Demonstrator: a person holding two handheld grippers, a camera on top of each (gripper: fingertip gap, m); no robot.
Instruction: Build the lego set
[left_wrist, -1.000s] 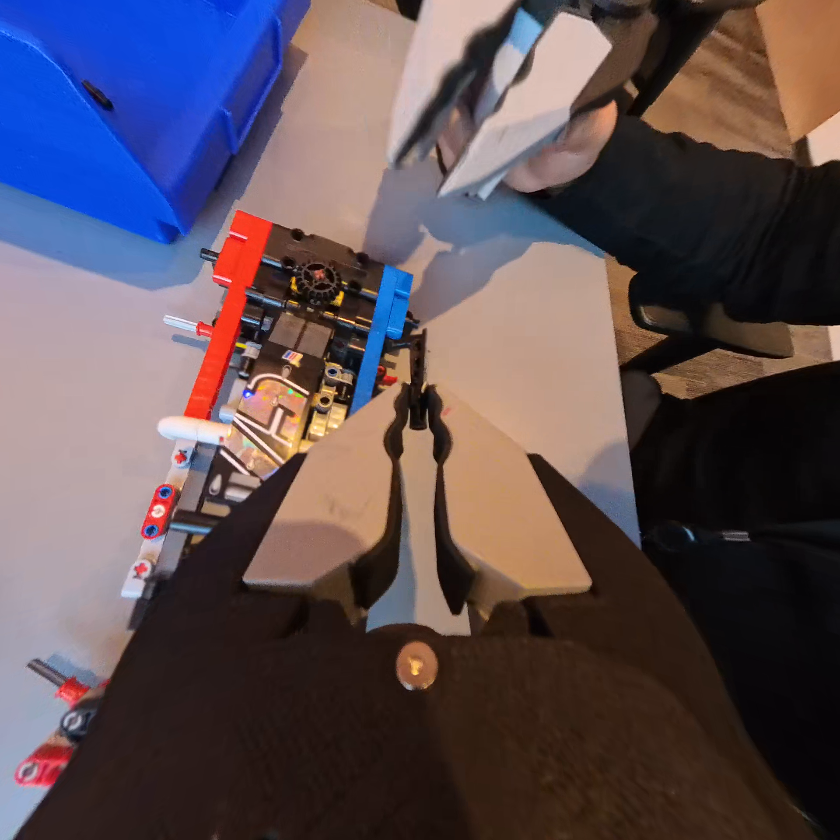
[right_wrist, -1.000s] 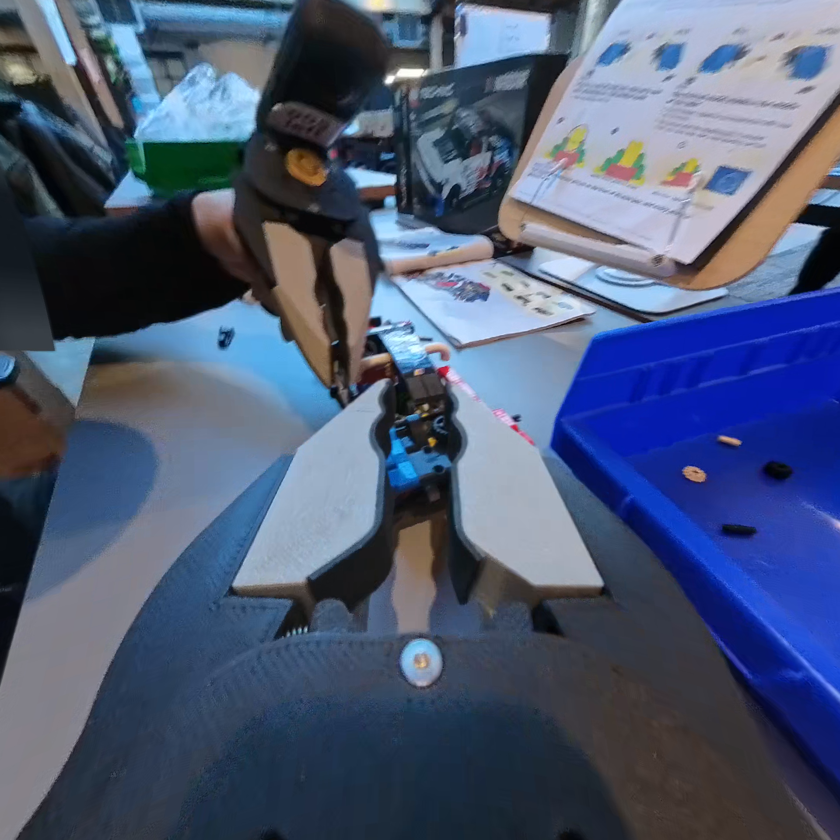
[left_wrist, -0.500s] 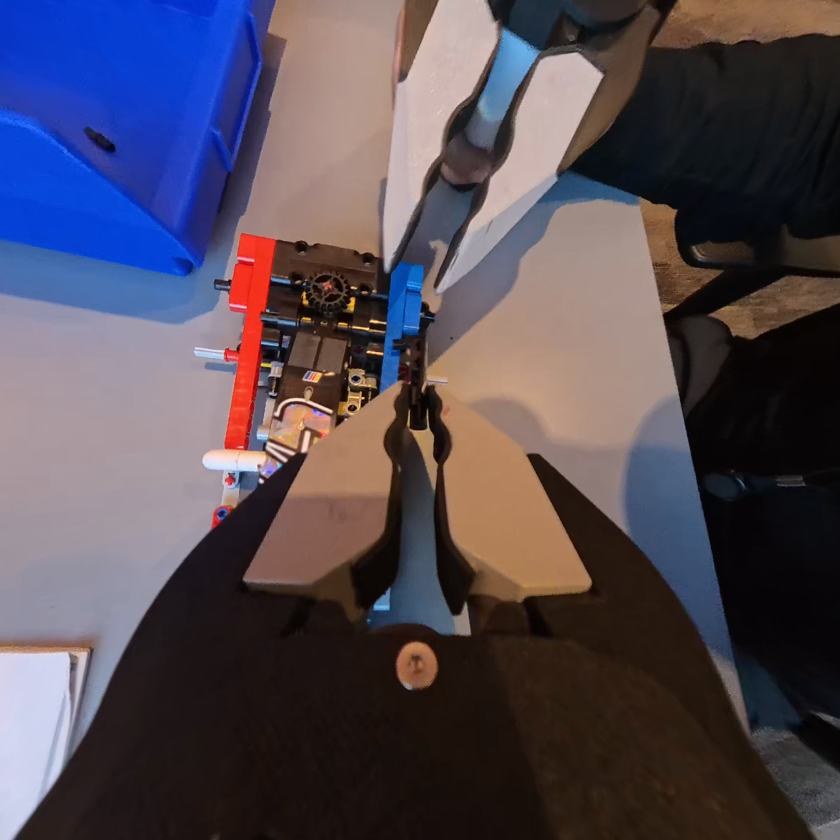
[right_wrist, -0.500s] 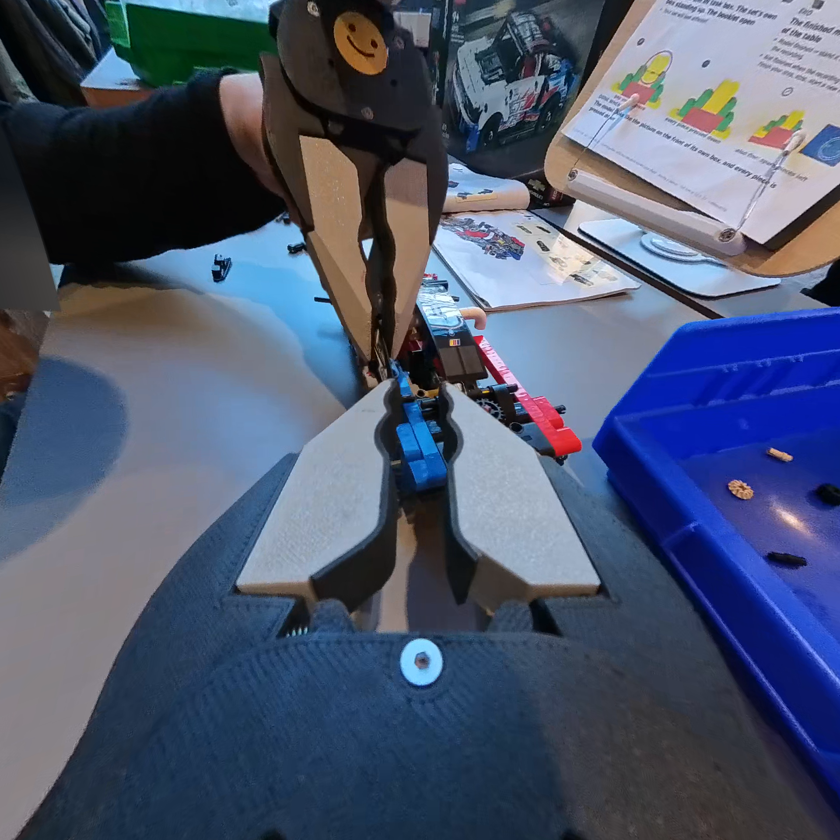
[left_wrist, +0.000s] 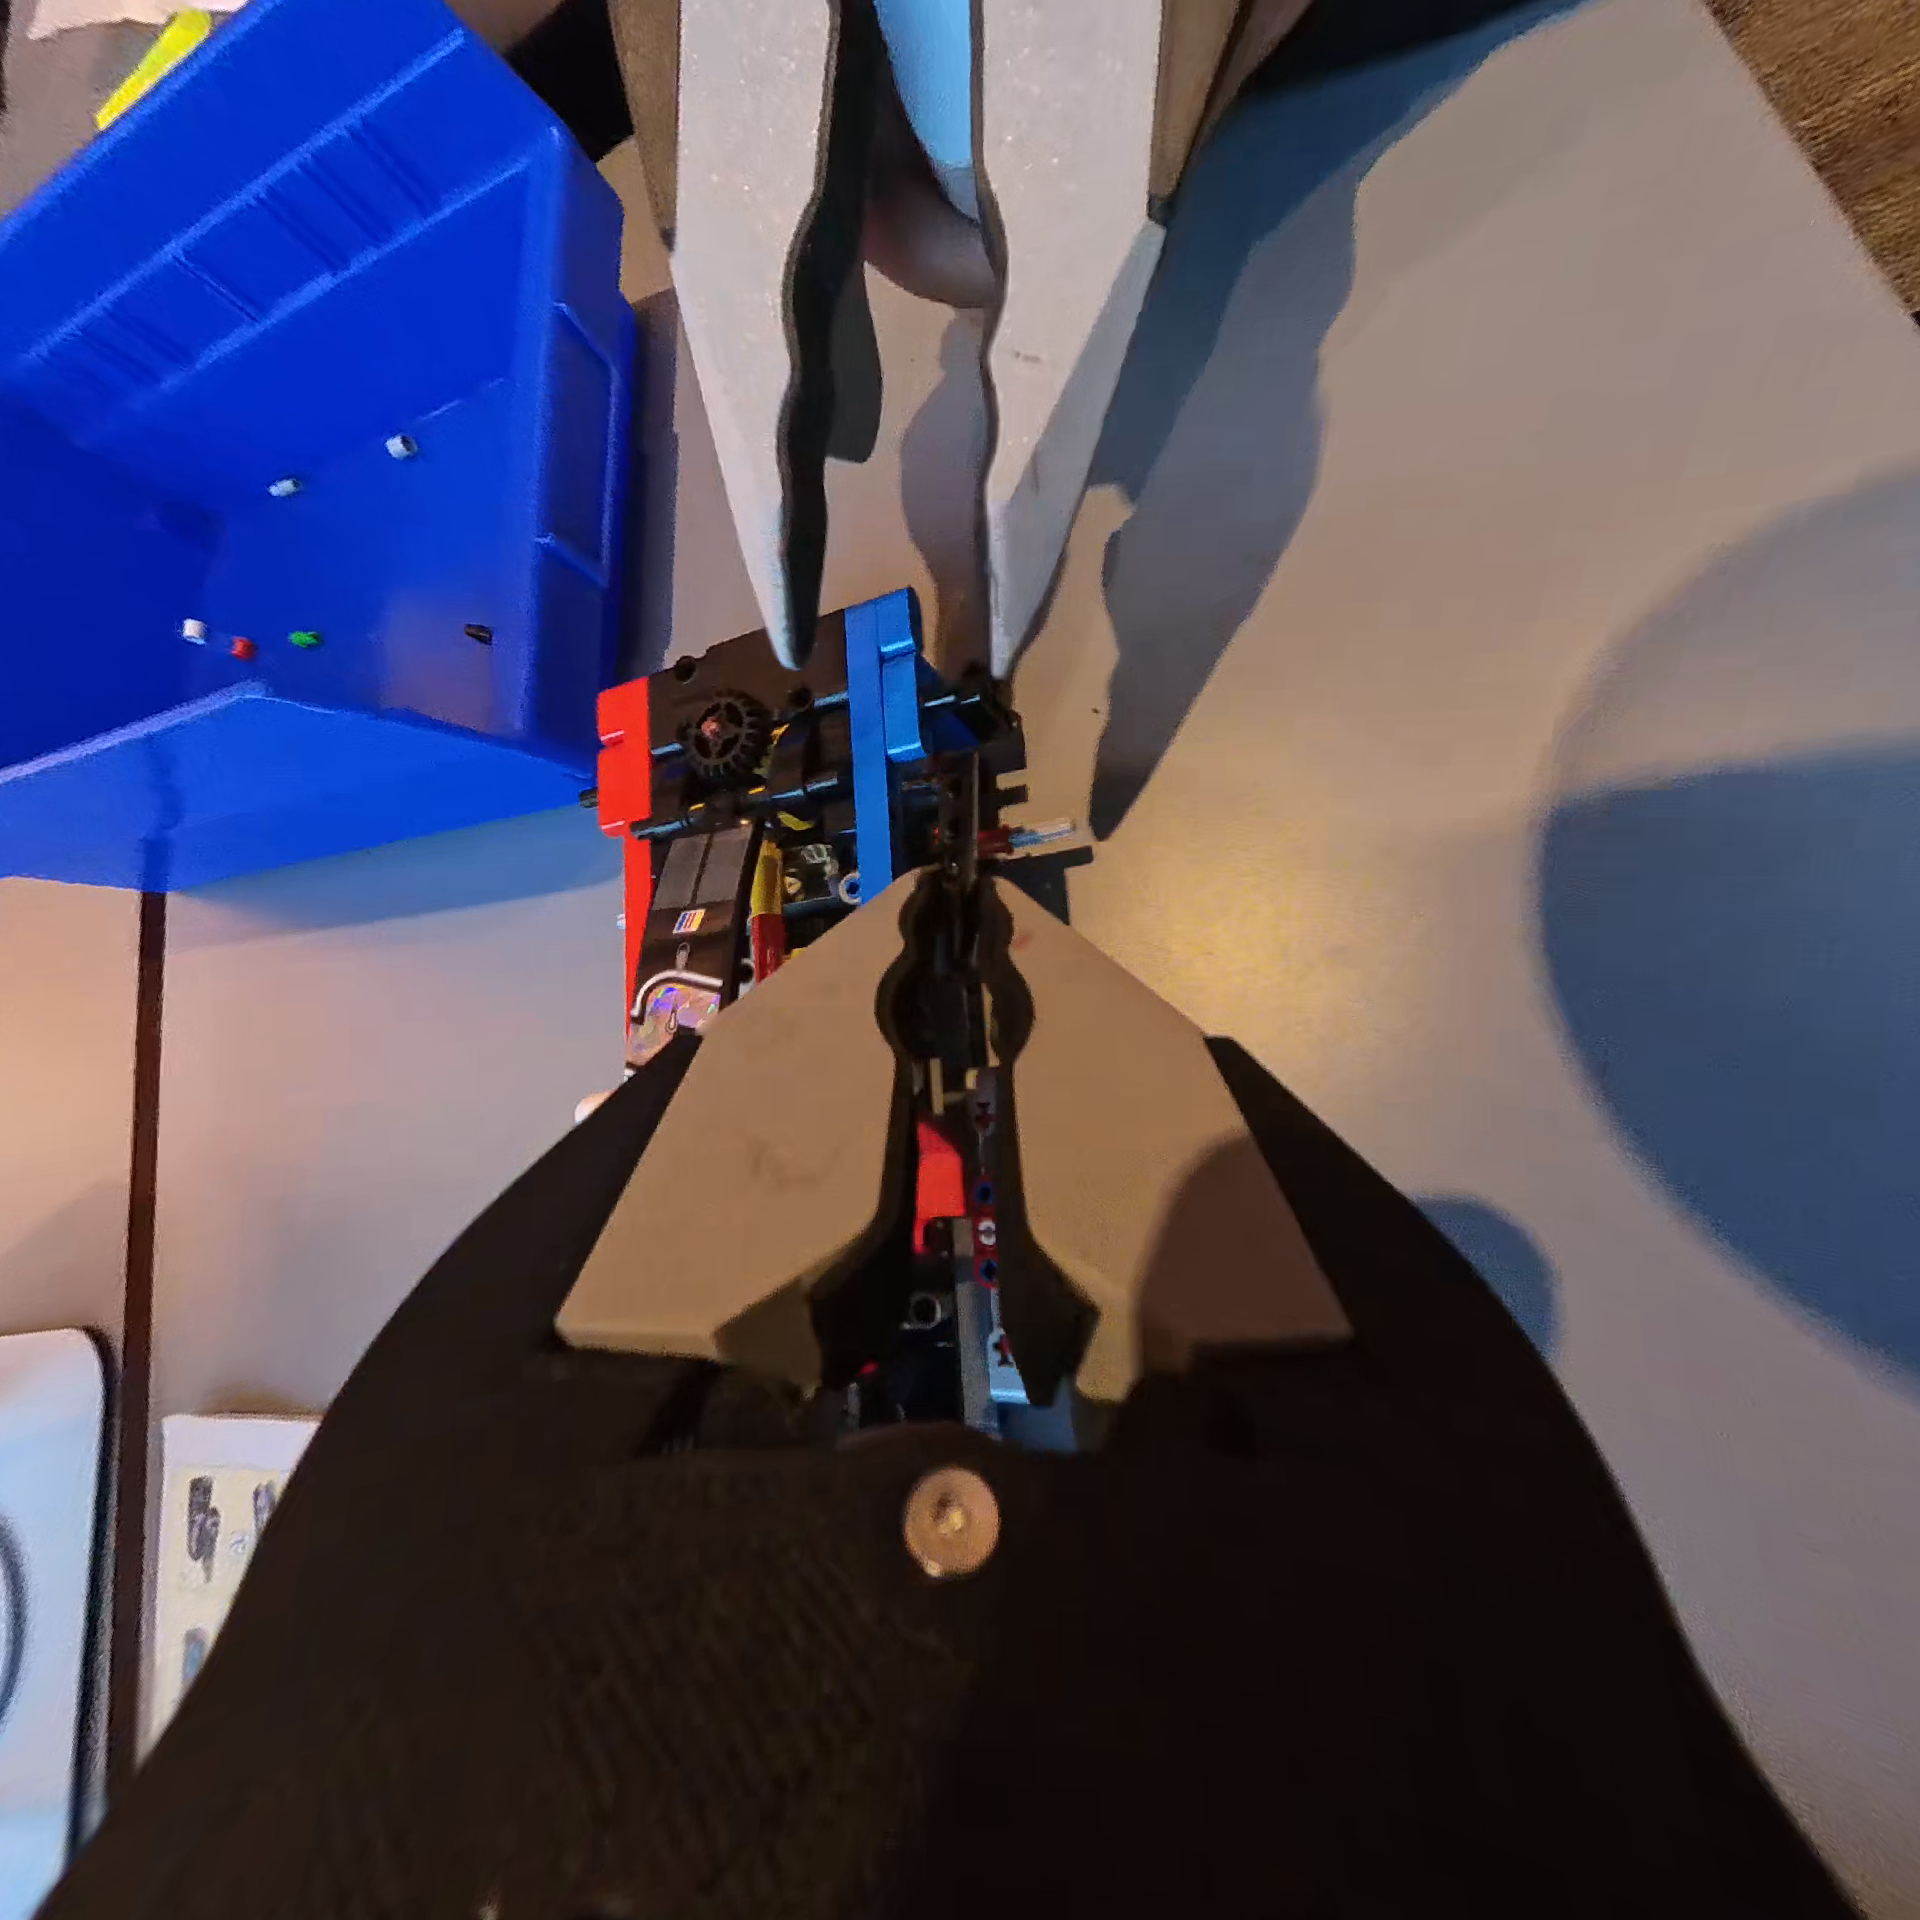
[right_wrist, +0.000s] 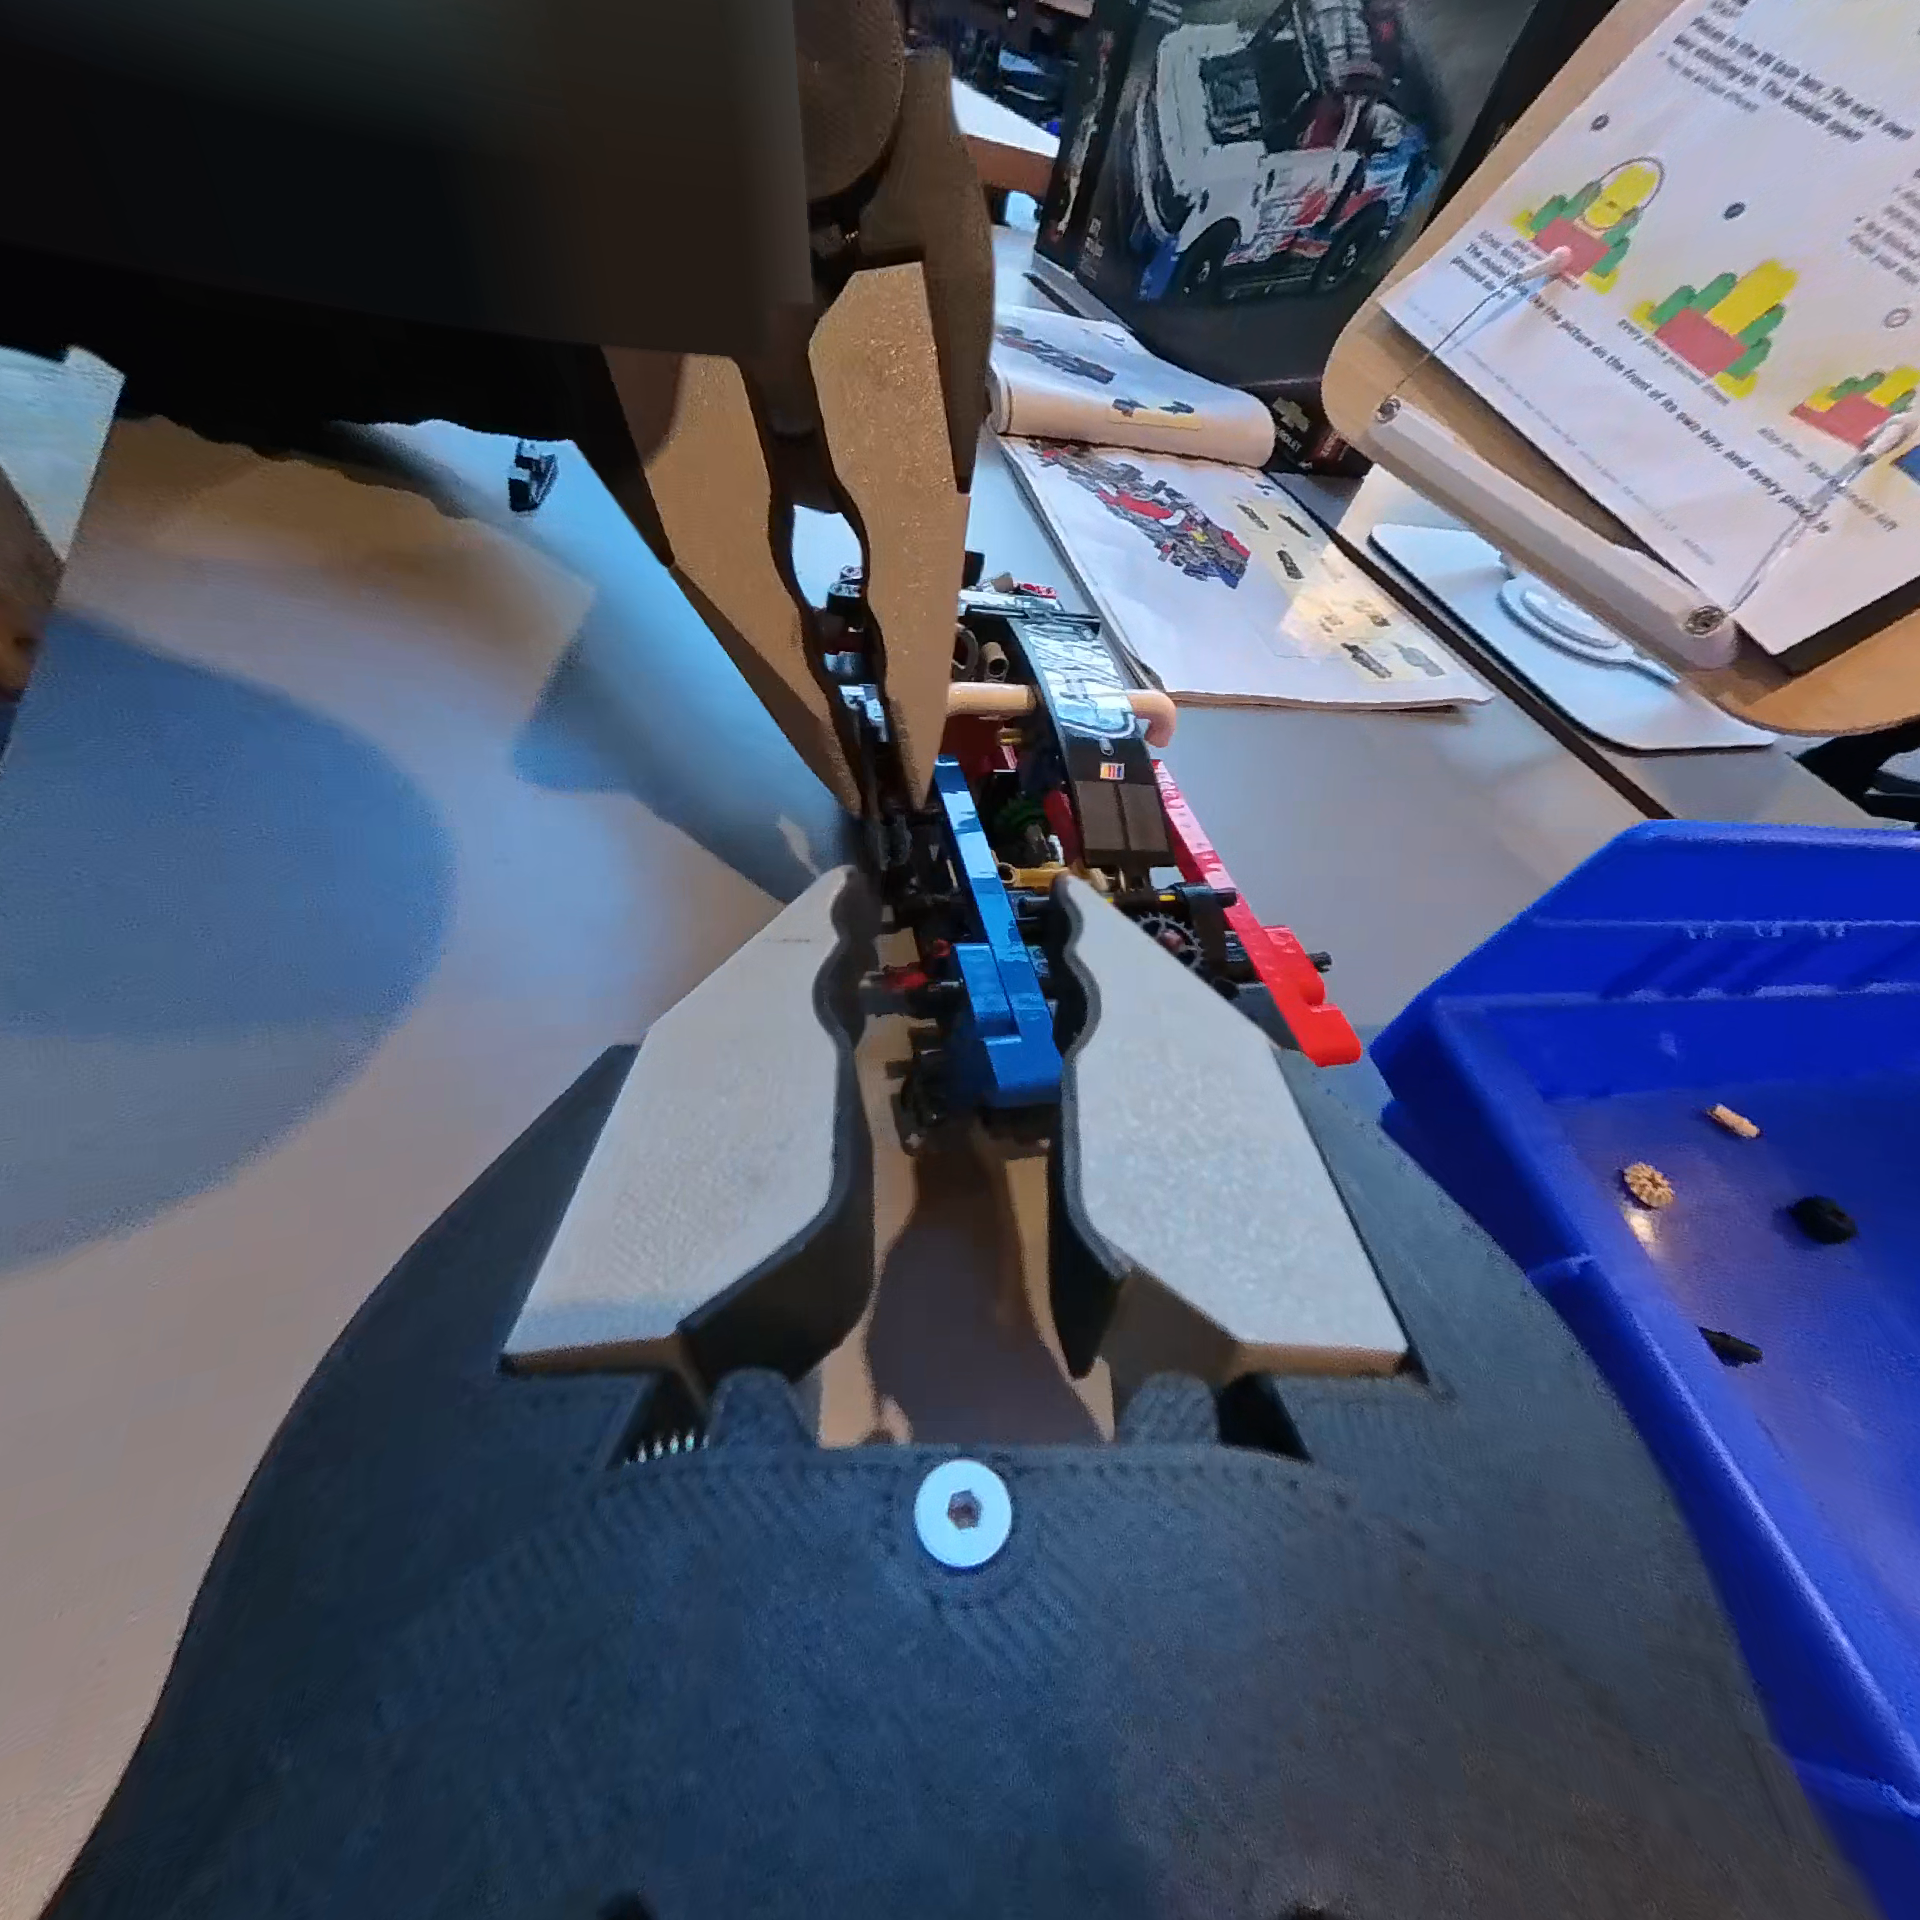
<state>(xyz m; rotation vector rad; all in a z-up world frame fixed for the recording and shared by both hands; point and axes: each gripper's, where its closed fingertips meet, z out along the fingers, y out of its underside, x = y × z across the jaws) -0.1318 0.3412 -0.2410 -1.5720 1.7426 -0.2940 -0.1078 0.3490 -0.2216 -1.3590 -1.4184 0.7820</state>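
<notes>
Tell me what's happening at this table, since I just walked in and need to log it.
A person is building a toy car frame on the table with two hand-held tools. The left tool is shut on a thin black piece at the frame's blue rail. The right tool is open, straddling that rail. A blue bin of spare parts sits alongside.

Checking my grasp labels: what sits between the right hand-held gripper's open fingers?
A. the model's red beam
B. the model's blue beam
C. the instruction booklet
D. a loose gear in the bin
B: in the right wrist view the right hand-held gripper straddles the blue beam, fingers spread either side.
</notes>
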